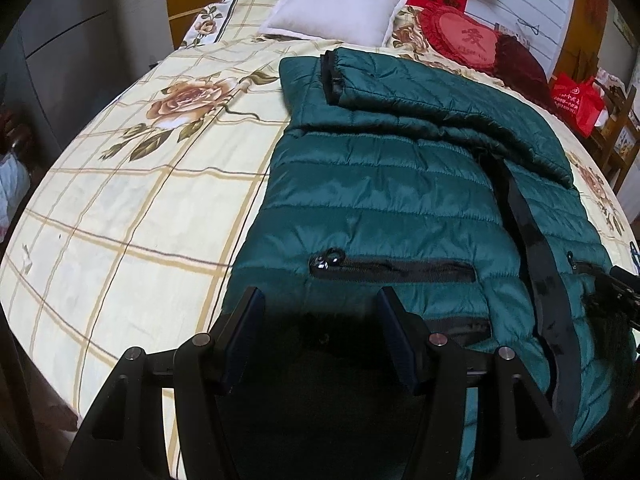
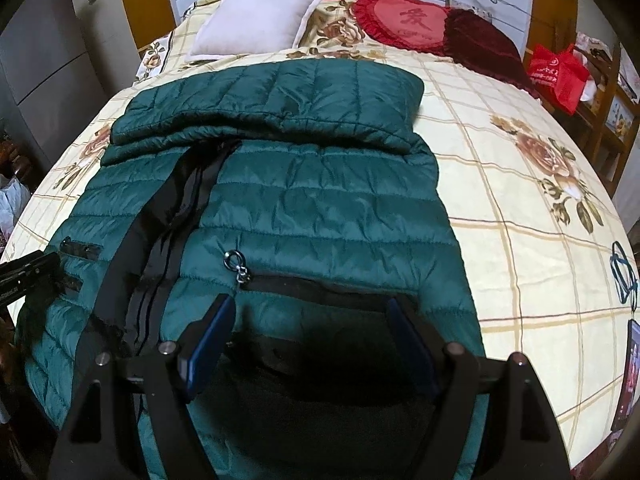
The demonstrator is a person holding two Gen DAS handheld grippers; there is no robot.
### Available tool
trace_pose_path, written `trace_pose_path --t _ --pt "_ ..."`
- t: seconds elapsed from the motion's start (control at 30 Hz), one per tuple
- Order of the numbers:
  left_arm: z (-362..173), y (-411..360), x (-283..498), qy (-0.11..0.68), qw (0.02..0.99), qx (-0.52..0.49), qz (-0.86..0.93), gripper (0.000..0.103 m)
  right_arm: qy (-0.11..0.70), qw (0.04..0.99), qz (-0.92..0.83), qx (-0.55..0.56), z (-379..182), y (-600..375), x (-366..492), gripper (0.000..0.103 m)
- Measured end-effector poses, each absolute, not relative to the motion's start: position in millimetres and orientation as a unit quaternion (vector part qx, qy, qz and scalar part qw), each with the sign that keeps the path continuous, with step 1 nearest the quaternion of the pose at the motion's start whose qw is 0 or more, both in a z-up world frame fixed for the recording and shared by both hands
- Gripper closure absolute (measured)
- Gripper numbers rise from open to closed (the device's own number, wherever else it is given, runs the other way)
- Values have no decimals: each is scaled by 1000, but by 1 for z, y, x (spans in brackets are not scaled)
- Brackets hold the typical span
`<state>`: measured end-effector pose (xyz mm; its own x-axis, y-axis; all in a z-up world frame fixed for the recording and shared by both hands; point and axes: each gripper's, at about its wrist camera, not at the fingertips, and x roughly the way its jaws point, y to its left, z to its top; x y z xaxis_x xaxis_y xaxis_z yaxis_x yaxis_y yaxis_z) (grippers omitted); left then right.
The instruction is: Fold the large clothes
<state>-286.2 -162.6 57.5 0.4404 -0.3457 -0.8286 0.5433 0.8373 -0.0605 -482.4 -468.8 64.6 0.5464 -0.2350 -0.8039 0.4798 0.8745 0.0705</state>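
The left gripper point(image 1: 320, 304) points steeply downward, its two dark blue-faced fingers point(image 1: 246, 336) standing apart with a clear gap between them and nothing pinched. The right gripper point(image 2: 310, 312) tilts down at much the same angle, its fingers point(image 2: 210, 344) likewise spread wide and gripping nothing. Each gripper shows at the edge of the other's view, so the two sit side by side, close together.

Both wrist views look steeply down, close over the jacket point(image 1: 380, 184) hem, sharing bed point(image 2: 500, 184) and pillows
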Motion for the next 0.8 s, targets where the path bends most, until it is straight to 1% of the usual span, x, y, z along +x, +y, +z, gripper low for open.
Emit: trace_pose_path --t 0.6,0.8 --pt "63 -113 -298 490 824 91 -268 62 432 868 -205 135 71 -459 -516 22" --pt "60 -99 -298 508 814 66 -276 62 436 866 -202 140 69 -455 -526 22"
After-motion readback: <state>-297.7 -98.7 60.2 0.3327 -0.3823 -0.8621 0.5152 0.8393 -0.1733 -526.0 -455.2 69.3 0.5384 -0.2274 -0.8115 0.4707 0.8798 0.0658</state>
